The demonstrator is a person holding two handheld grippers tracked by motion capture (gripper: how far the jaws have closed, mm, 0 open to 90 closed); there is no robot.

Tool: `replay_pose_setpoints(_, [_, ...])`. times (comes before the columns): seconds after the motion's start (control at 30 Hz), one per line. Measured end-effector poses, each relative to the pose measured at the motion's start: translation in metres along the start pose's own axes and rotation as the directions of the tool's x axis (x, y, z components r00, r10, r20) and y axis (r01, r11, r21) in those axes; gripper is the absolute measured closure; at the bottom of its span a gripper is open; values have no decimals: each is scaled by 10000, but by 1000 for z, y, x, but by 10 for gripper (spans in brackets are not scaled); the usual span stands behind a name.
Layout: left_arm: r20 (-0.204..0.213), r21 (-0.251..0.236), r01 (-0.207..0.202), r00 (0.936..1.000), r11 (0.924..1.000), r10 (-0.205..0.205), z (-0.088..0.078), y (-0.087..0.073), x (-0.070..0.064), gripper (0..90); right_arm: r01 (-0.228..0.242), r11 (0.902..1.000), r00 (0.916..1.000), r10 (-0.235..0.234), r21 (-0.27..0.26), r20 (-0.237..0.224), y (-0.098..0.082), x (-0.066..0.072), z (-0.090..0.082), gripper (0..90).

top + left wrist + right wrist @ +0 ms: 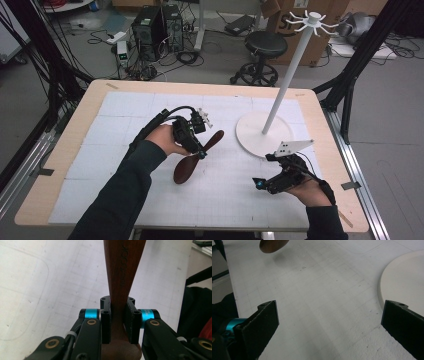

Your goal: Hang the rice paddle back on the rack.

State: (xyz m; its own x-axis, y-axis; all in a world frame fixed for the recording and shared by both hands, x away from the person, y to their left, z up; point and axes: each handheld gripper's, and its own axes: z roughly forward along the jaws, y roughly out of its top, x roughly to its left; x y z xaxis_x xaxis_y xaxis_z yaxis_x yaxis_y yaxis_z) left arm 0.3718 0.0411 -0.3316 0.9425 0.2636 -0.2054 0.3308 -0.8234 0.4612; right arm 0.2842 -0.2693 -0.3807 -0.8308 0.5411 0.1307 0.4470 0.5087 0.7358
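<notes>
In the high view, the left gripper [201,154] is clamped on the narrow waist of a dark brown wooden spatula [196,157], which hangs tilted above the white gridded mat [125,125] on the bench [65,150]. Its broad rounded blade points toward the person, its slimmer handle end up toward the white stand [290,80]. The stand's round base [255,137] lies just right of the spatula, with a slanted pole and a ring of hooks at the top. The right gripper [259,183] rests low near the bench's near right edge, its jaws spread with nothing between them.

In the left gripper view, the two black pads [106,320] press on both sides of the spatula [122,270], whose reddish-brown grain is smooth and bears a stamped word too faint to read. The blade is cut off at the bottom edge, the handle at the top.

In the right gripper view, the gripper [329,322] stands wide apart over bare mat [319,290]. A rounded brown end of the spatula [273,245] shows at the top edge, casting a soft shadow below it, and the stand's base [404,282] curves in at the right, cut off by the frame.
</notes>
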Motion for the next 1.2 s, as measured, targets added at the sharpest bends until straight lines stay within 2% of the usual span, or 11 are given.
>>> replay_pose_setpoints(0.2, [119,-619,-131,9998,9980,138,-12,11,-2,779,21,10000,10000,-21,-22,29,0,-1,0,3])
replay_pose_setpoints(0.23, [118,-848,-212,9997,9962,223,-17,15,-2,779,24,10000,10000,-24,-51,28,0,-1,0,3])
replay_pose_setpoints(0.37, [198,-1136,-264,9994,9932,289,-25,23,-4,779,-30,10000,10000,30,-48,1,-1,-2,-1,3])
replay_pose_setpoints(0.5, [200,-1573,-339,9991,9870,376,-35,34,-6,779,-56,9999,10000,55,-108,-21,-1,-3,-3,3])
replay_pose_setpoints(0.67, [-6,-1718,-533,9985,9837,540,-45,51,-6,779,-43,9999,10000,42,-144,-26,-2,-3,-3,3])
replay_pose_setpoints(0.87, [125,-2085,-537,9983,9765,576,-56,69,-7,779,-46,9997,9999,43,-224,-127,-2,-3,-5,3])
replay_pose_setpoints(0.9, [181,-2232,-576,9978,9731,632,-60,75,-7,778,-25,9997,9999,22,-257,-104,-2,-4,-6,3])
replay_pose_setpoints(1.2, [48,-2377,-820,9963,9679,856,-70,98,-9,779,-79,9991,9999,74,-418,-126,-2,-4,-11,3])
